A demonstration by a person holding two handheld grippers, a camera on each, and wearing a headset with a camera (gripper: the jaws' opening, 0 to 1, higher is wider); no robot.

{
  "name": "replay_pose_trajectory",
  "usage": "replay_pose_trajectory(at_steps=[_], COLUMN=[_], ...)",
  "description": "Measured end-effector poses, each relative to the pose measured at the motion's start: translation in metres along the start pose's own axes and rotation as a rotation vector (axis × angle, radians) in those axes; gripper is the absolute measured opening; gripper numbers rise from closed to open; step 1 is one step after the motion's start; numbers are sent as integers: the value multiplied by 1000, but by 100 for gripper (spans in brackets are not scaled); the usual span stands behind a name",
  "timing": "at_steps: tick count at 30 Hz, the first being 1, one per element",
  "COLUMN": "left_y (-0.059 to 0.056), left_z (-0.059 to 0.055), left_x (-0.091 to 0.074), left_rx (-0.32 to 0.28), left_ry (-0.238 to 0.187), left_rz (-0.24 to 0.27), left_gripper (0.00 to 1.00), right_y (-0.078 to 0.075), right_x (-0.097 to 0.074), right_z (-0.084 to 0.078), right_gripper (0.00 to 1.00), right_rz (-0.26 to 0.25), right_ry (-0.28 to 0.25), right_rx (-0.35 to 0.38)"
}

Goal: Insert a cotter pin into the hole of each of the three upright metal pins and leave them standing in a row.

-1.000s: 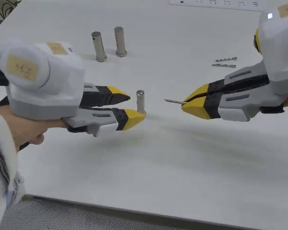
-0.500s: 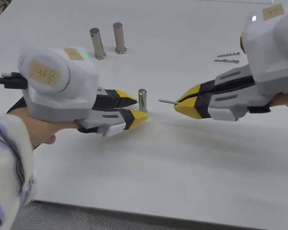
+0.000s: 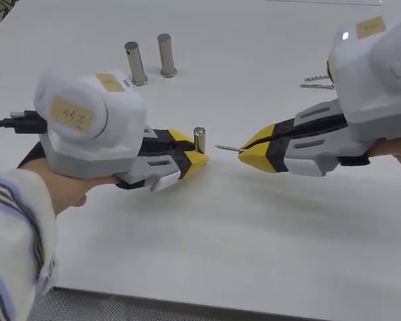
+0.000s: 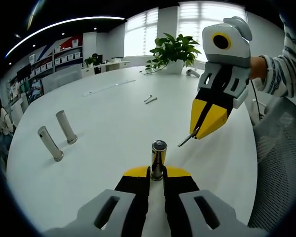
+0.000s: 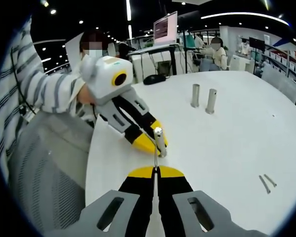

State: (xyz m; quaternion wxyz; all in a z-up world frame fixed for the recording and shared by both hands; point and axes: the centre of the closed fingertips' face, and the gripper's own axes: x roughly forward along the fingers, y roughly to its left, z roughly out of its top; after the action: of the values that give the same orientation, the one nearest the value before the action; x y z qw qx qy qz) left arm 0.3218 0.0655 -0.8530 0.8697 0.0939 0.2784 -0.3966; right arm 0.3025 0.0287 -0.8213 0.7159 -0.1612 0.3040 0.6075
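Cotter pin (image 3: 227, 148) pinched by its head end in right gripper (image 3: 250, 150), jaws closed down on it. Bare shank roughly level and aimed at metal pin (image 3: 199, 139), tip near it but not touching. Metal pin upright on tabletop (image 3: 254, 254), clamped low on its shaft between the closed jaws of left gripper (image 3: 190, 152), top standing free above the yellow tips. Other metal pins (image 3: 133, 63) upright side by side farther back, well apart from the work. Spare cotter pins (image 3: 317, 82) flat on the tabletop beyond the right gripper.

Cross-hole too small to make out.

Judged from its looks, the cotter pin: thin, light, springy wire, apt to bend or swivel in the jaws if pushed off line. Best held as now, at the head, so the whole shank is free to pass through. Calls for a straight, gentle push rather than force.

Metal pin probably solid, stiff and smooth, steady enough on its flared foot but easy to tip with a sideways shove near the top. Sensible to hold it on the shaft below the hole, leaving both mouths of the hole clear, and firmly enough to stop turning or sliding on the slick tabletop. Risk of the tip skating off the round, polished side.
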Motion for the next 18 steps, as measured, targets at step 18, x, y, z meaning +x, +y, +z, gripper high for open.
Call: replay_pose_trajectory(at_steps=[18], left_y=[1], left_z=[1], left_x=[0], left_rx=[0], left_ry=[-8], left_rz=[18], left_gripper=[7], right_y=[1], right_x=[8], right_z=[14], right_gripper=[3], right_rz=[-26], right_ry=[-28], right_rx=[-8])
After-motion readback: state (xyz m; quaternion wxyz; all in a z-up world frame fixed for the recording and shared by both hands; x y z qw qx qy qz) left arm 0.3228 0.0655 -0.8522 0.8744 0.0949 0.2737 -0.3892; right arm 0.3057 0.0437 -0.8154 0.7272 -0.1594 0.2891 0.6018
